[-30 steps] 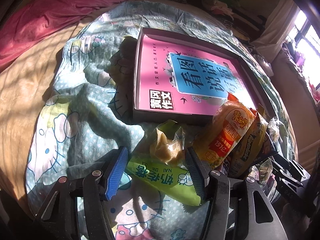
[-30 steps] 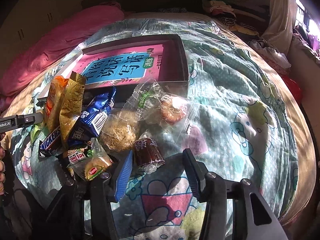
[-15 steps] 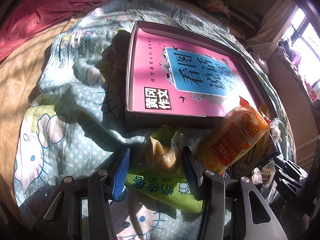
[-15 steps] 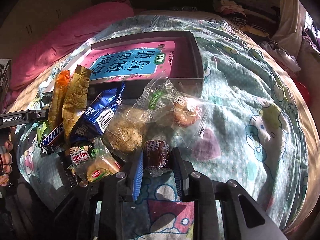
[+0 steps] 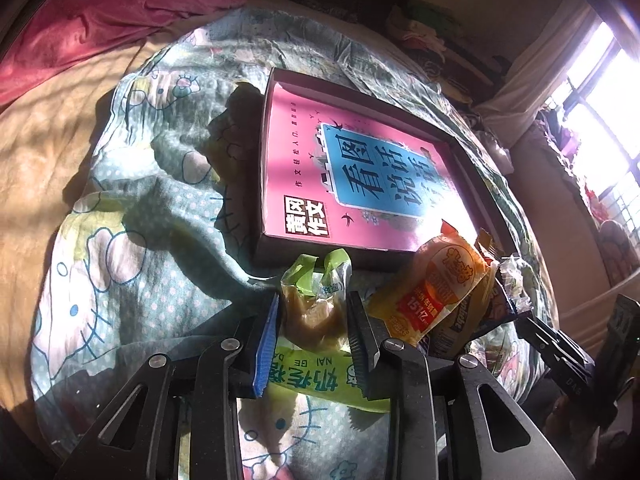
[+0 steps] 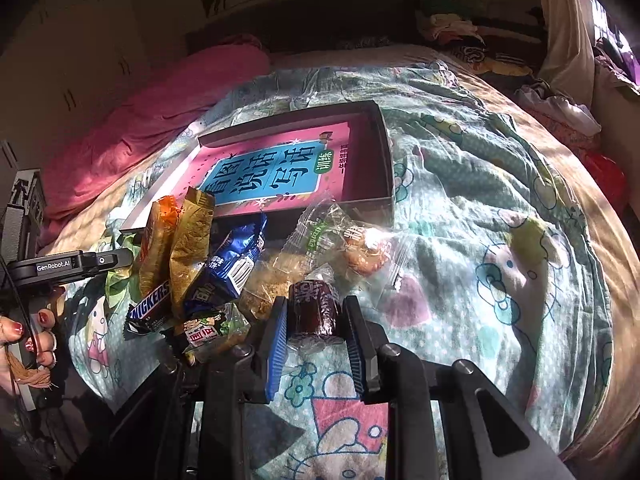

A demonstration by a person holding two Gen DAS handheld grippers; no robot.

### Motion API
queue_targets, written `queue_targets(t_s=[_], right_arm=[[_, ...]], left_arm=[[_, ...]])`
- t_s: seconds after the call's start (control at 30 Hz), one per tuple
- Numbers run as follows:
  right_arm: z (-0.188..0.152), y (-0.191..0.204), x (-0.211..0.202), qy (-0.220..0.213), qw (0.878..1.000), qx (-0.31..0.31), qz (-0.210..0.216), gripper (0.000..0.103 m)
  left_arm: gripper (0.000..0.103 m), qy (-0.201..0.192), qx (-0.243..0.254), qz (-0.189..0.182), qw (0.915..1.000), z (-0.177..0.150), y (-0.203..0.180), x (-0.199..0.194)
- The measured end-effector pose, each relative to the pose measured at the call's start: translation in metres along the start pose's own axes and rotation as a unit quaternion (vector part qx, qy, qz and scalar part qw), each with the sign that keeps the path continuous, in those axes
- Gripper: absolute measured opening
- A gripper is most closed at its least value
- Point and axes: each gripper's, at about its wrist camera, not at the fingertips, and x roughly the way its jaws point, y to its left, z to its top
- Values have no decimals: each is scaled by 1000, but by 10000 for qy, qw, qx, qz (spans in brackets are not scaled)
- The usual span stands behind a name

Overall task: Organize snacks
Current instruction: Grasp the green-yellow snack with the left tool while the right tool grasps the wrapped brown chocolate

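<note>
Item one: our left tool [image 5: 312,320] clamps the tan pastry packet [image 5: 314,304], at 6 o'clock of the shallow box [image 5: 260,184]. Item two: our right tool [image 6: 316,328] pinches the dark wrapped sweet [image 6: 314,308], both presumably bound for the box.

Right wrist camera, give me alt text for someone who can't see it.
The right gripper is closed on a dark red wrapped snack on a cartoon-print bedspread. More snacks are piled to the left, before a shallow box with a pink book.

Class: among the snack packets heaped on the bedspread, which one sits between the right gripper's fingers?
The dark maroon wrapped roll, between the right gripper pads; all others lie beyond or leftward.
</note>
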Motion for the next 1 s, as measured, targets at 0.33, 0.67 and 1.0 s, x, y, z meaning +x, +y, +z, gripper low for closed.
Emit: queue_targets(t_s=[0.33, 0.67, 1.0], right_arm=[[24, -1, -24, -541, 9984, 106, 111, 28], [64, -9, -11, -907, 9953, 155, 299, 28], [81, -20, 27, -824, 9954, 369, 311, 28]], left_arm=[[32, -354, 68, 48, 9993, 10, -9, -29], [32, -484, 122, 283, 9984, 31, -21, -27], [32, -465, 201, 534, 9973, 55, -39, -5]])
